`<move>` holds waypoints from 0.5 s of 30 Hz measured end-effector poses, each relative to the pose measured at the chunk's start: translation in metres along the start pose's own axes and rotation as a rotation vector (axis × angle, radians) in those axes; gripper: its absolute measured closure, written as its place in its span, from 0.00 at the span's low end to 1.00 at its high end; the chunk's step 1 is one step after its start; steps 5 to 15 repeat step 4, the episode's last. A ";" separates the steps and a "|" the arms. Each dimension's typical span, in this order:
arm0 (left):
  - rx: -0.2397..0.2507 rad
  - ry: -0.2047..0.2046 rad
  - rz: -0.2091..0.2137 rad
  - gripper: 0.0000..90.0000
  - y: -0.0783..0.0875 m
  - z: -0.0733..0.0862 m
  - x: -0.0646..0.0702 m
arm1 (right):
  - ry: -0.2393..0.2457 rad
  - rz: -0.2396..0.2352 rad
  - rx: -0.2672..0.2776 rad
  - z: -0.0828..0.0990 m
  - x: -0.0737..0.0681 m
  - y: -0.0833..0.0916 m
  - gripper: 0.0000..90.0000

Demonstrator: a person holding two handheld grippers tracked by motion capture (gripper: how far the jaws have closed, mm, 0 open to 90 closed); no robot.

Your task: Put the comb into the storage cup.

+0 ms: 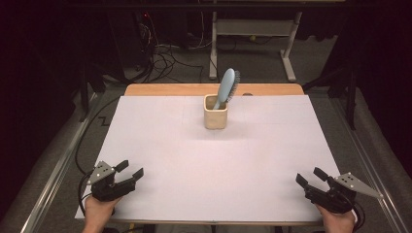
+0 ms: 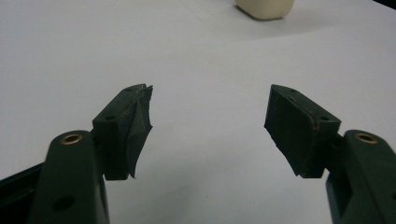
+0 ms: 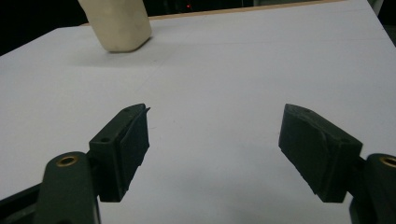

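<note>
Both pairs of jaws stood wide apart with nothing between them but bare white sheet. In the left gripper view, the left gripper (image 2: 208, 130) showed a torn, peeling pad (image 2: 138, 126) on its left-hand jaw, the lining curling away from the block; the opposite pad looked worn at its edges. In the right gripper view, the right gripper (image 3: 215, 149) had its pads more nearly whole, with a small frayed tip at the top of the left-hand one.

From the high view, the left gripper (image 1: 130, 172) sat at the near left corner of the sheet (image 1: 214, 165), held in the left hand (image 1: 99, 209), and the right gripper (image 1: 308, 178) sat at the near right corner in the right hand (image 1: 340, 221). Both pointed inward and forward, low over the sheet, well apart from each other.

A cream cup (image 1: 215, 112) stood upright near the far middle of the sheet, well away from both grippers. A blue hairbrush (image 1: 227, 87) stood in it handle-down, leaning to the right, bristles facing right. The cup's base (image 2: 265, 8) appeared at the top of the left gripper view, and the cup (image 3: 117, 25) at the upper left of the right gripper view.

The sheet covered a wooden table (image 1: 184, 89), whose far edge showed beyond it.
</note>
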State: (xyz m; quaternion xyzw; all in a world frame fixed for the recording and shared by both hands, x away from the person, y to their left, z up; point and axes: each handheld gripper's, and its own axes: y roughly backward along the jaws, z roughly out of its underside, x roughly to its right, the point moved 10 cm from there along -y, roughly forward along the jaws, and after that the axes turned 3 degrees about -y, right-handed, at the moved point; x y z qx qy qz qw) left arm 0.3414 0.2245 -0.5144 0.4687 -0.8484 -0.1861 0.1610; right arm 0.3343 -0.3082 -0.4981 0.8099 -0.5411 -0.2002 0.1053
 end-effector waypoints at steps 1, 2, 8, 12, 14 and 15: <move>0.000 0.000 0.000 0.35 0.000 0.000 0.000 | 0.000 0.000 0.000 0.000 0.000 0.000 0.28; 0.000 0.000 0.000 0.35 0.000 0.000 0.000 | 0.000 -0.001 -0.001 0.000 0.000 0.000 0.28; 0.001 0.001 0.000 0.35 0.000 0.000 0.000 | -0.001 0.000 0.000 0.000 0.000 0.000 0.28; 0.001 0.001 0.000 0.35 0.000 0.000 0.000 | -0.001 0.000 0.000 0.000 0.000 0.000 0.28; 0.001 0.001 0.000 0.35 0.000 0.000 0.000 | -0.001 0.000 0.000 0.000 0.000 0.000 0.28; 0.001 0.001 0.000 0.35 0.000 0.000 0.000 | -0.001 0.000 0.000 0.000 0.000 0.000 0.28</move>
